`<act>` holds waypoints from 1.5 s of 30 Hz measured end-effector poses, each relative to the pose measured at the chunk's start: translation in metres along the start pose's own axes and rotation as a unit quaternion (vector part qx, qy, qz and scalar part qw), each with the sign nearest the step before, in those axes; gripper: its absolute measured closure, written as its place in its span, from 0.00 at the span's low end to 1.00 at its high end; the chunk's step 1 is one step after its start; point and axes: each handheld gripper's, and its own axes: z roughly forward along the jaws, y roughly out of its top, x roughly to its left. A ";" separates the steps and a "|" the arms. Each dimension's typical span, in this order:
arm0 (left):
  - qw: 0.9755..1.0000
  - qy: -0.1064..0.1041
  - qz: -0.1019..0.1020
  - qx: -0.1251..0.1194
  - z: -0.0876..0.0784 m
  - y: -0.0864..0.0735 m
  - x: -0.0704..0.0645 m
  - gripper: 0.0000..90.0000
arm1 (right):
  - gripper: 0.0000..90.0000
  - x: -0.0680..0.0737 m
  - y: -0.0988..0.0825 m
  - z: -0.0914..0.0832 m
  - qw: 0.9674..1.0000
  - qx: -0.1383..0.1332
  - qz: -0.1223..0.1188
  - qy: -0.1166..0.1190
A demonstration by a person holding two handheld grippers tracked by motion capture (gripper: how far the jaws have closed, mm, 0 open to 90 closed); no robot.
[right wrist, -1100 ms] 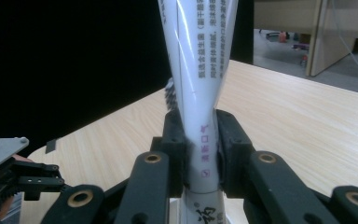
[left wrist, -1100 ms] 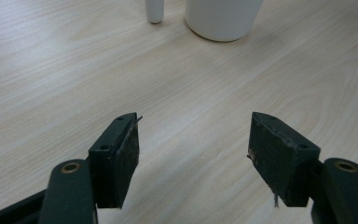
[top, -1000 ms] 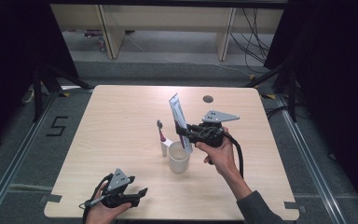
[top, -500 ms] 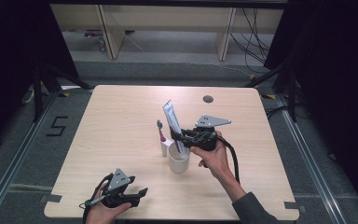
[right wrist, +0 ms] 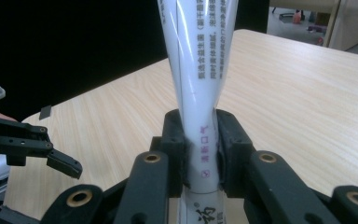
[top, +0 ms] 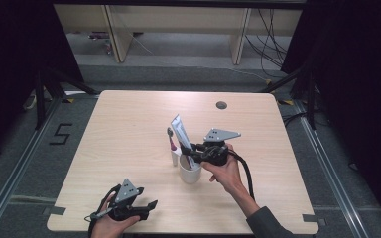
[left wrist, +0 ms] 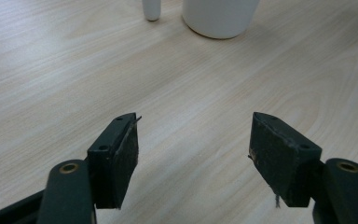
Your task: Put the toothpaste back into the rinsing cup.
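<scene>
A white toothpaste tube (top: 180, 132) stands tilted, its flat end up and to the left. My right gripper (top: 195, 150) is shut on its lower part, just above a white cup (top: 190, 172). In the right gripper view the tube (right wrist: 200, 60) is squeezed between both jaws of my right gripper (right wrist: 200, 140). The tube's lower end reaches the cup's mouth; whether it is inside I cannot tell. A toothbrush (top: 171, 141) with a pink neck stands in a small white holder (top: 174, 158) left of the cup. My left gripper (top: 149, 207) rests open near the table's front edge, nothing between its jaws (left wrist: 193, 135).
The light wooden table (top: 119, 134) has a round cable hole (top: 221, 105) at the back right. In the left gripper view the cup (left wrist: 220, 17) and the holder's base (left wrist: 151, 9) sit ahead. Dark floor and shelf legs lie beyond the table.
My right gripper has carried the tube left and a little down, bringing its lower end over the cup. The left gripper has stayed put.
</scene>
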 end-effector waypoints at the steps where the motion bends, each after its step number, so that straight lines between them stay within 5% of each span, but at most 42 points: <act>1: 1.000 -0.004 -0.008 -0.007 0.001 0.000 -0.002 0.36 | 0.84 -0.002 -0.001 0.001 1.000 -0.001 -0.015 -0.004; 5: 1.000 0.001 0.001 0.001 0.000 0.000 0.000 0.36 | 0.84 -0.001 -0.004 0.003 1.000 0.008 -0.009 0.002; 15: 1.000 -0.003 -0.006 -0.006 0.000 0.000 -0.001 0.36 | 0.83 -0.002 -0.010 0.005 0.998 0.031 -0.042 -0.018; 19: 1.000 0.000 0.006 0.005 -0.001 0.000 0.000 0.37 | 0.83 -0.001 -0.012 0.005 0.998 0.043 -0.041 -0.017; 45: 1.000 0.000 0.006 0.006 0.000 -0.001 -0.001 0.37 | 0.82 0.002 -0.024 0.005 0.995 0.077 -0.048 -0.030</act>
